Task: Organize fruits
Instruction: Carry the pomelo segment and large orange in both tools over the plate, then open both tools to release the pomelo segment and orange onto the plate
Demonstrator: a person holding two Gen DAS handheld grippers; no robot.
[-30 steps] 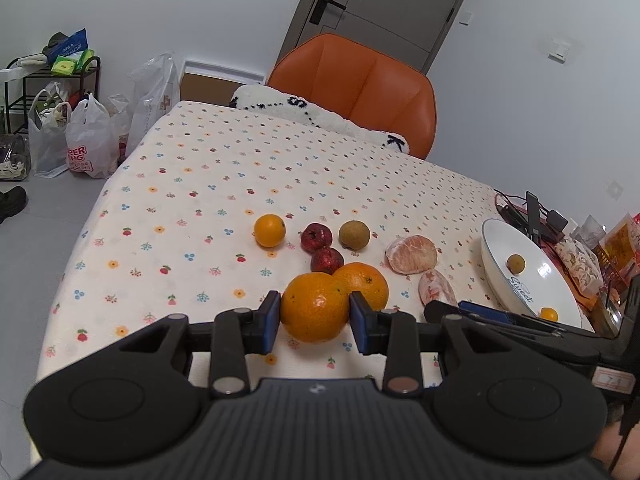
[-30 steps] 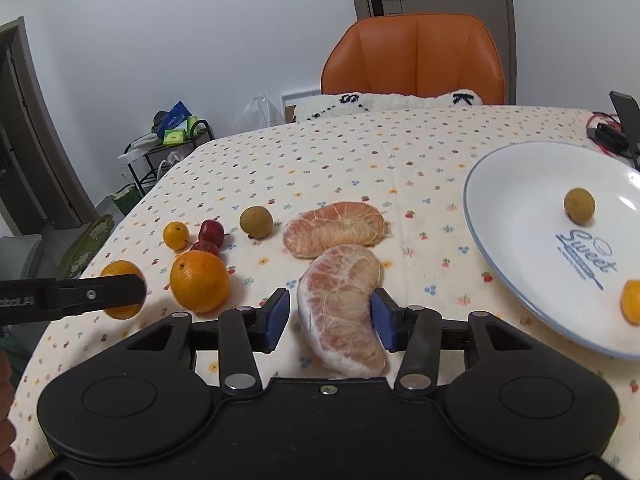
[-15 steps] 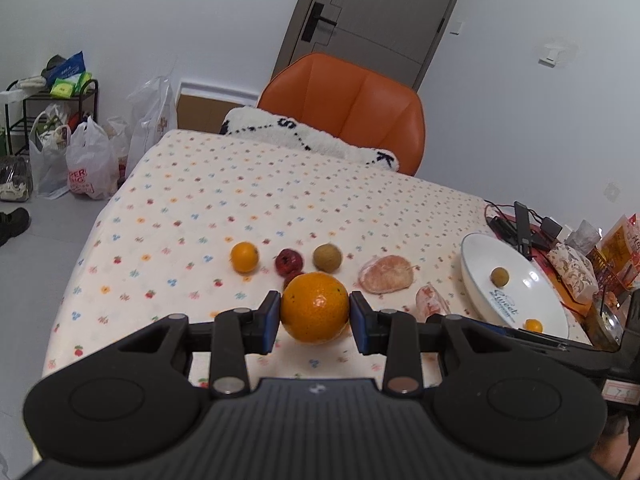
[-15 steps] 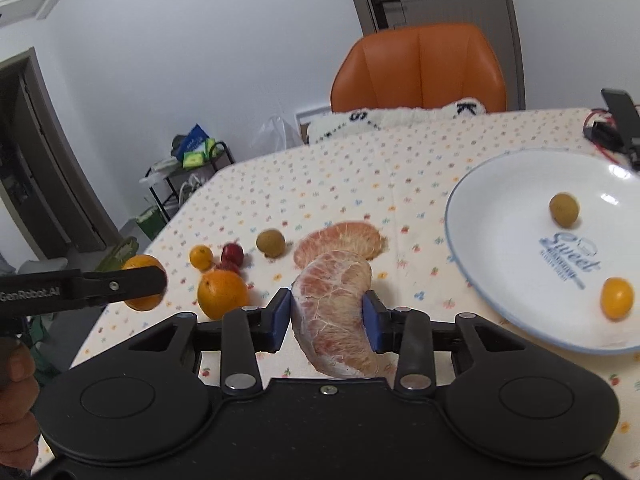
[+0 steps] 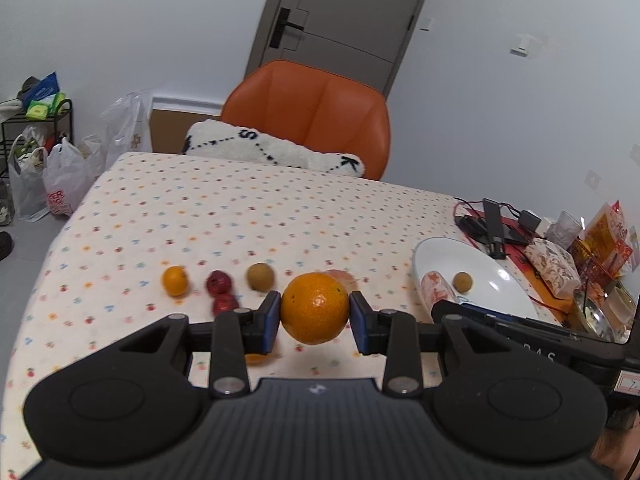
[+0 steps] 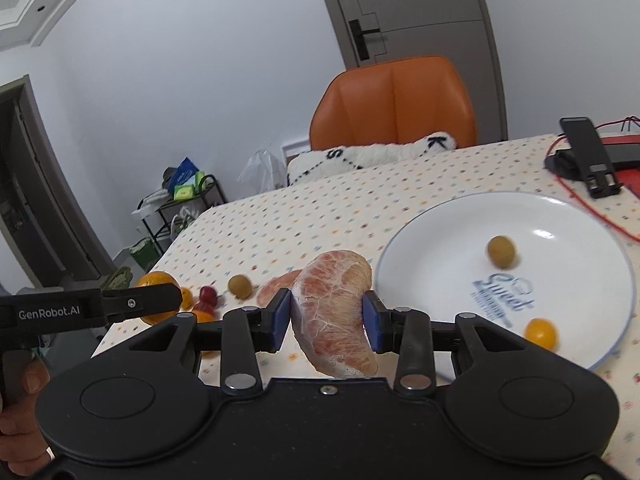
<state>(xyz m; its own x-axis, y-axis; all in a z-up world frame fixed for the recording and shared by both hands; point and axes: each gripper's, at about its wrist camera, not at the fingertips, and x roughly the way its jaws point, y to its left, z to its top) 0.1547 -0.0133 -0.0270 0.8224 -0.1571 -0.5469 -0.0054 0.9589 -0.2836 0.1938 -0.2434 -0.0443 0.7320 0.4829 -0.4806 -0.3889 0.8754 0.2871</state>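
My left gripper (image 5: 315,317) is shut on a large orange (image 5: 315,307), held above the table. My right gripper (image 6: 327,319) is shut on a peeled pomelo segment (image 6: 334,312), lifted beside the rim of the white plate (image 6: 568,216). That plate (image 5: 496,276) holds a brown longan (image 6: 501,251) and a small orange fruit (image 6: 541,332). On the cloth lie a small mandarin (image 5: 175,280), two red fruits (image 5: 219,282), a longan (image 5: 260,276), a second pomelo segment (image 6: 276,290) and another orange (image 5: 256,358), mostly hidden behind my left fingers.
An orange chair (image 5: 308,116) with a white cushion (image 5: 276,152) stands at the table's far edge. Cables, a phone stand (image 6: 588,156) and snack packets (image 5: 600,240) crowd the right end. Bags and a shelf stand on the floor at left.
Both grippers have risen from the table with their fruit: the orange is off the cloth, and the pomelo segment has been lifted and carried toward the plate.
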